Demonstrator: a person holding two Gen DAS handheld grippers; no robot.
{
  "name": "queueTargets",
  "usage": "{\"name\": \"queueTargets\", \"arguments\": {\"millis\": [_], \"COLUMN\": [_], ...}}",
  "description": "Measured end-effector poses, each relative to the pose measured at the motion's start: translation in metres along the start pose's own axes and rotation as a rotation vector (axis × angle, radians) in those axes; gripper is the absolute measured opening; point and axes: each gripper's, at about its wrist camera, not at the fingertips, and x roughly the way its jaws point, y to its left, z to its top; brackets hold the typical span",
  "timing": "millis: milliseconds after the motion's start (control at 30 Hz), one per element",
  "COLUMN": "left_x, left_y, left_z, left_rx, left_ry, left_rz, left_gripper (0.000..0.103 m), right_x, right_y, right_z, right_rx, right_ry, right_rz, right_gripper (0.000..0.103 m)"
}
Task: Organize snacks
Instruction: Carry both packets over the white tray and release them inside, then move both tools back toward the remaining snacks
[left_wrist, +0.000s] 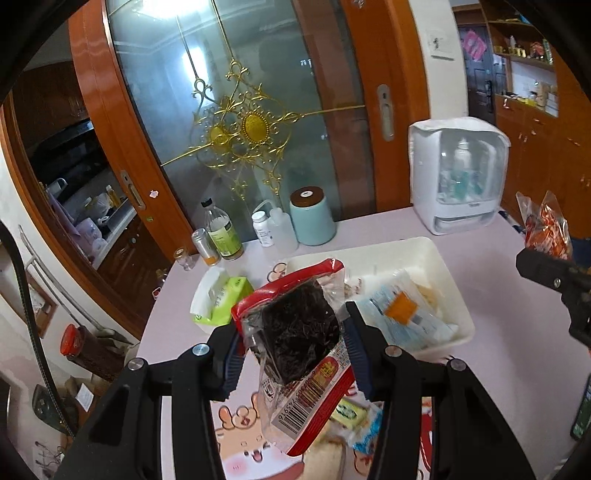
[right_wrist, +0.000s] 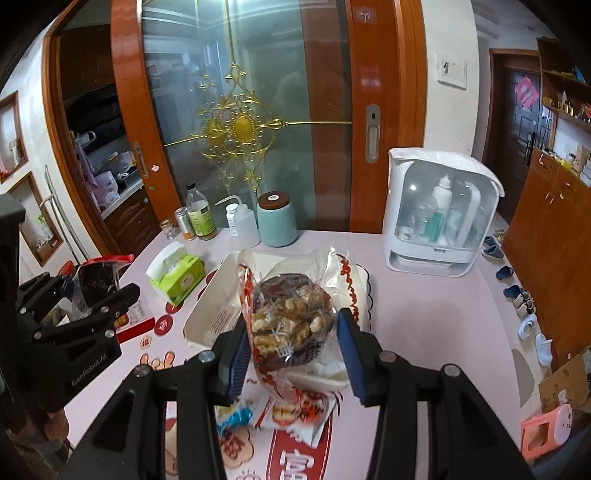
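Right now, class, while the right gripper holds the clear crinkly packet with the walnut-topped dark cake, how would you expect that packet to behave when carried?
The clear walnut-cake packet probably flops: its loose film end hangs below the fingers. It looks light for its bulk. The glossy wrapper may slip, and hard squeezing could crumble the cake.

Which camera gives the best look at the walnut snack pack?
The right wrist view: the walnut snack pack fills the centre, clamped in the right tongs, nuts clear through the wrapper. The left wrist view catches only its orange-red wrapper at the right edge.
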Motion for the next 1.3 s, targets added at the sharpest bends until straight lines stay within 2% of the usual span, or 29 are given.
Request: {"name": "queueTargets", "arguments": {"millis": [300, 633, 700, 733, 767, 800, 833, 1100, 1300], "left_x": [0.072, 0.142, 0.152, 0.159, 0.162, 0.167, 0.171, 0.165, 0.138], "left_y": [-0.011, -0.020, -0.021, -0.021, -0.021, -0.022, -0.022, -0.012, -0.003], "left_z": [0.031, 0.031, 0.028, 0.026, 0.025, 0.023, 0.021, 0.010, 0.008], "left_rx": [-0.012, -0.033, -0.042, -0.043, -0.041, -0.037, -0.031, -0.058, -0.068], "left_ry": [0.058, 0.148, 0.168, 0.176, 0.183, 0.192, 0.203, 0.234, 0.212], "left_rz": [0.029, 0.048, 0.047, 0.043, 0.044, 0.041, 0.037, 0.034, 0.021], "left_gripper": [0.047, 0.051, 0.064, 0.069, 0.081, 0.094, 0.097, 0.098, 0.098], "right_x": [0.081, 0.144, 0.156, 0.163, 0.168, 0.171, 0.172, 0.165, 0.144], "right_y": [-0.014, -0.019, -0.021, -0.022, -0.022, -0.022, -0.022, -0.024, -0.021], "right_z": [0.026, 0.021, 0.019, 0.018, 0.017, 0.016, 0.014, 0.005, 0.002], "right_rx": [-0.001, -0.025, -0.019, -0.018, -0.020, -0.024, -0.032, -0.014, 0.004], "right_ry": [0.084, 0.179, 0.197, 0.214, 0.222, 0.220, 0.211, 0.228, 0.213], "right_rz": [-0.029, -0.045, -0.026, -0.019, -0.022, -0.029, -0.046, -0.048, -0.051], "right_gripper": [0.045, 0.048, 0.052, 0.062, 0.077, 0.083, 0.088, 0.088, 0.088]}}
